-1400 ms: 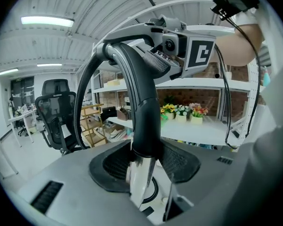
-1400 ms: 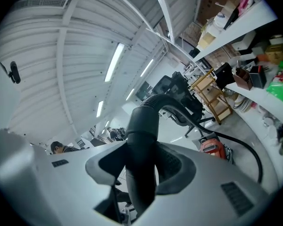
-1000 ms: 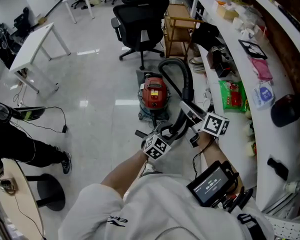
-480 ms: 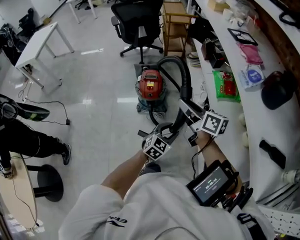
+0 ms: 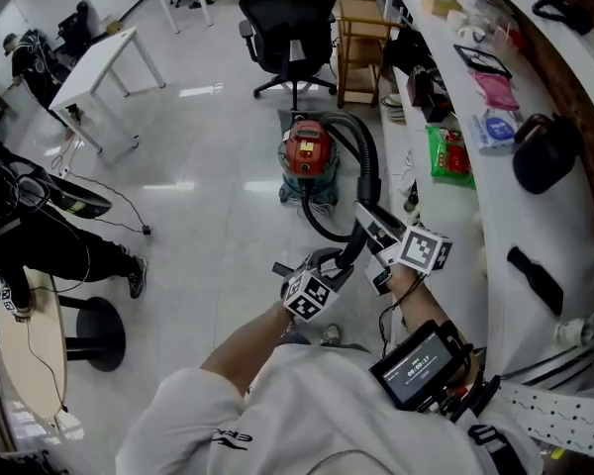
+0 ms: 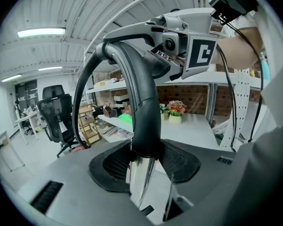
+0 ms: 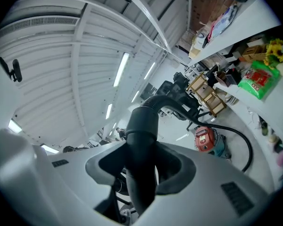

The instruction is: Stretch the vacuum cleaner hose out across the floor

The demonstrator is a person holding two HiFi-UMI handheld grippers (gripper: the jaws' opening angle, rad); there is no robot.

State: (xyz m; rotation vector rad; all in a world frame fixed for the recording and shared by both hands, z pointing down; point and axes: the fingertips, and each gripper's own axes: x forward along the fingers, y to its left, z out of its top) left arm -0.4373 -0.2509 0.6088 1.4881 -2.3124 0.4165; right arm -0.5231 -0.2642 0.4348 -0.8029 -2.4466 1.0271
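A red canister vacuum cleaner (image 5: 307, 155) stands on the glossy floor ahead of me. Its black hose (image 5: 365, 153) arches up from the canister and curves down to a black handle (image 5: 348, 253) at my grippers. My left gripper (image 5: 324, 268) is shut on the lower handle (image 6: 145, 121), just above a chrome tube (image 6: 139, 179). My right gripper (image 5: 374, 234) is shut on the same handle (image 7: 140, 140) higher up, where the ribbed hose begins. In the right gripper view the vacuum cleaner (image 7: 205, 140) sits far off, with the hose (image 7: 243, 147) curving to it.
A black office chair (image 5: 291, 22) and a wooden cart (image 5: 360, 40) stand behind the vacuum. A long white counter (image 5: 470, 201) with clutter runs along the right. A white table (image 5: 106, 65), a person in black (image 5: 42, 240) and a round table (image 5: 24, 349) are at the left.
The vacuum cleaner now lies a little farther up the head view, and the hose loop between it and my grippers looks longer. Both grippers keep their hold on the handle.
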